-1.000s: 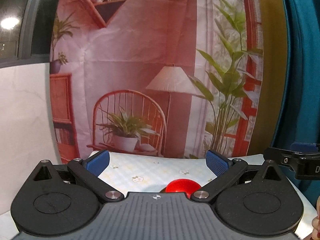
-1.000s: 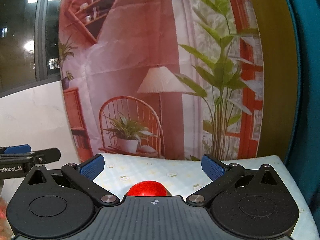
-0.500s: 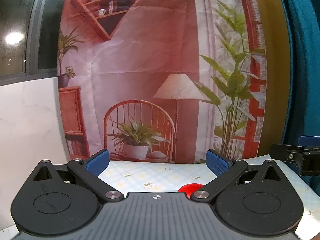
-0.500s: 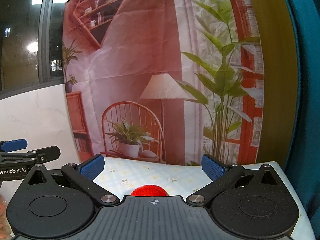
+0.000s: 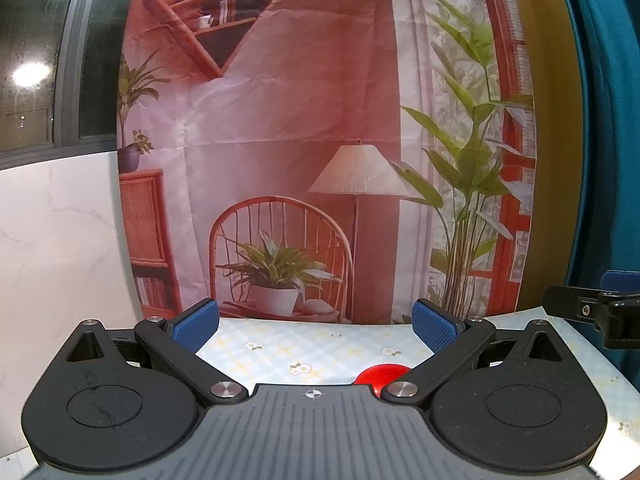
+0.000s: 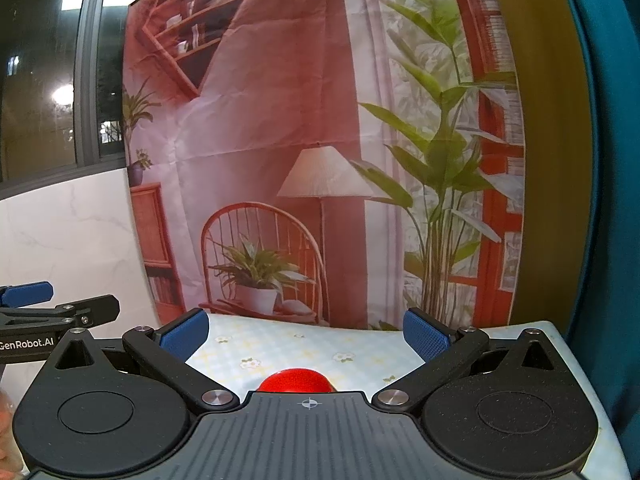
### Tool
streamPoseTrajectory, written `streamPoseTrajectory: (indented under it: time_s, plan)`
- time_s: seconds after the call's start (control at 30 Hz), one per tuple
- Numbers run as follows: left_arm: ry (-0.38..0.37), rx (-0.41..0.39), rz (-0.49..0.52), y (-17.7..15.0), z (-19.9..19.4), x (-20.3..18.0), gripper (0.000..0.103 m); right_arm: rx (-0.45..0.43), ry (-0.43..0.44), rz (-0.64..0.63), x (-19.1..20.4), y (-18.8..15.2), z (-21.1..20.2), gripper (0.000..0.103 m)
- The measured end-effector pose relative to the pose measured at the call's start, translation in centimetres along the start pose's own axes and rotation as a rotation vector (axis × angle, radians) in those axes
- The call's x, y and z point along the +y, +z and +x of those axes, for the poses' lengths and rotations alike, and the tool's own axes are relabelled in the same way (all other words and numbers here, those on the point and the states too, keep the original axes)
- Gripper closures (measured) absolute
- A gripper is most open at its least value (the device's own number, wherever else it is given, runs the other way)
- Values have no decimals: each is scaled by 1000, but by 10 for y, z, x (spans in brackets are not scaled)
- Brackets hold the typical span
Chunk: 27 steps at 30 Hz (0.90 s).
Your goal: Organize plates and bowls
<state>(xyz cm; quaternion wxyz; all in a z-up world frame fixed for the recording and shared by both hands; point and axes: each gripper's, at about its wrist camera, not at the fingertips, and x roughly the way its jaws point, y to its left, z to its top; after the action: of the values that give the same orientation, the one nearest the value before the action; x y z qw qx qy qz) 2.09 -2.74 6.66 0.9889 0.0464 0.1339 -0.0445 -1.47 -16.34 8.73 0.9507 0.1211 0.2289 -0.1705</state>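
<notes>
Floral tablecloth [image 5: 320, 344], one red bowl [image 6: 296, 381], two grippers, jaws apart

Bowl [image 6: 295, 381] on table [image 6: 360, 344] (before backdrop [image 6: 280, 120])

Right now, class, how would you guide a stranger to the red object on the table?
Start at the printed backdrop, then drop to the floral tablecloth. The red domed object sits there, peeking over the right gripper; it is the only solid red thing on the cloth.
</notes>
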Motion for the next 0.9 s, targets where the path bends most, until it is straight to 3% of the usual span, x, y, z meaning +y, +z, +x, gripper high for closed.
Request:
streamPoseTrajectory:
  time_s: [0.9]
  plan:
    - [-3,8,10,-1,6,7,0,-2,-12,0,-6,-2,-1,0]
